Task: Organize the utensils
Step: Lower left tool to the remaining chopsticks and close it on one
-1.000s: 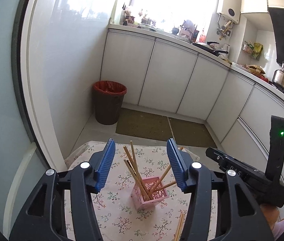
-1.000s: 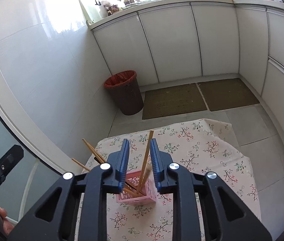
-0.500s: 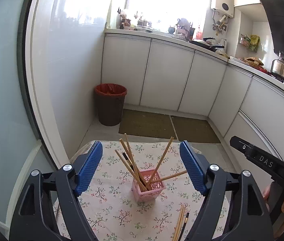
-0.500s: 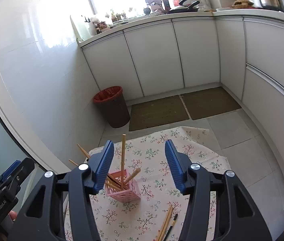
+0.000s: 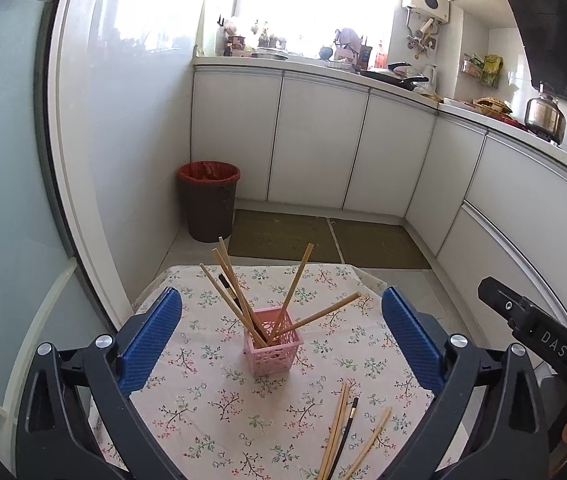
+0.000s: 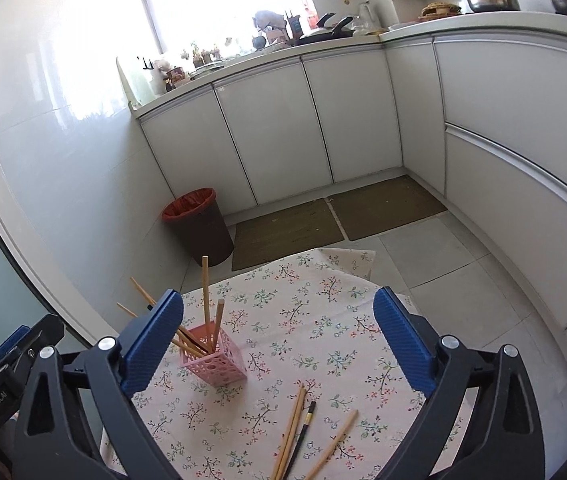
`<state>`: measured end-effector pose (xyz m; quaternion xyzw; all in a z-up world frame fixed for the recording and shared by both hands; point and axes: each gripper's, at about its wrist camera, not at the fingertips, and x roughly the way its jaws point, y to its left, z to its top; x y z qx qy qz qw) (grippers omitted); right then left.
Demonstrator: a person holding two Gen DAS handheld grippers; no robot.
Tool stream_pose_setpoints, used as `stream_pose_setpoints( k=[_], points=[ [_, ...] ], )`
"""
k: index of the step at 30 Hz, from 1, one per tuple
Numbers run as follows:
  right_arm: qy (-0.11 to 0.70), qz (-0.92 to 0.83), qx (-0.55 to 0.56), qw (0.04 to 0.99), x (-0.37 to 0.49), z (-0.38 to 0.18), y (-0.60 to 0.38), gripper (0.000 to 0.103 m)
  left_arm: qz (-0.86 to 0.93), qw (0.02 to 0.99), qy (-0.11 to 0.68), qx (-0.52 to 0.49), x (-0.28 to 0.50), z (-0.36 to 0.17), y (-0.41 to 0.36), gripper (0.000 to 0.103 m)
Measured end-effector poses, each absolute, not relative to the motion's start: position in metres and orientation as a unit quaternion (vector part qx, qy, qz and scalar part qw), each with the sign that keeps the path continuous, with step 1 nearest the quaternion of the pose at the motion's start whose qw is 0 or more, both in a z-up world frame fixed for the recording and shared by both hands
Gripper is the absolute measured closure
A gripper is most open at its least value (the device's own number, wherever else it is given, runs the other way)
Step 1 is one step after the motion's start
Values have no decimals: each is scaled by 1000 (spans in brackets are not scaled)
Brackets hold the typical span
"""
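Observation:
A pink perforated basket [image 5: 273, 346] stands on the floral tablecloth [image 5: 203, 408] and holds several wooden chopsticks [image 5: 294, 285] and one dark one, all leaning outward. It also shows in the right wrist view [image 6: 213, 362]. Several loose chopsticks [image 5: 341, 428], one of them black, lie on the cloth nearer to me, also in the right wrist view [image 6: 303, 430]. My left gripper [image 5: 281, 336] is open and empty, above and behind the basket. My right gripper [image 6: 279, 338] is open and empty, to the basket's right.
The small table drops off to a tiled floor beyond. A brown bin [image 5: 209, 206] with a red liner stands by the wall. White kitchen cabinets [image 5: 319, 140] run along the back and right. The right gripper's body [image 5: 539, 336] shows at the left view's right side.
My right gripper opened and let a chopstick go into the basket. Both grippers opened wider and drew back and up, so the loose chopsticks came into view.

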<state>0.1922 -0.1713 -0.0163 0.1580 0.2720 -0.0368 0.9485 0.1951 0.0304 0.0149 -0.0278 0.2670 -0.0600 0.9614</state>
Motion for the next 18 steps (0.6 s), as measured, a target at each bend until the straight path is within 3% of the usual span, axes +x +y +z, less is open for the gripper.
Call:
stream_pose_setpoints(
  k=[8,18],
  points=[
    [276,-55,147,948,161,-35,-192,7,-72,956,284,-13,190,-3,11,7],
    [388,-123,202,891,123,-148,-261,7,-118,891,437,35,234,-98,-34,7]
  ],
)
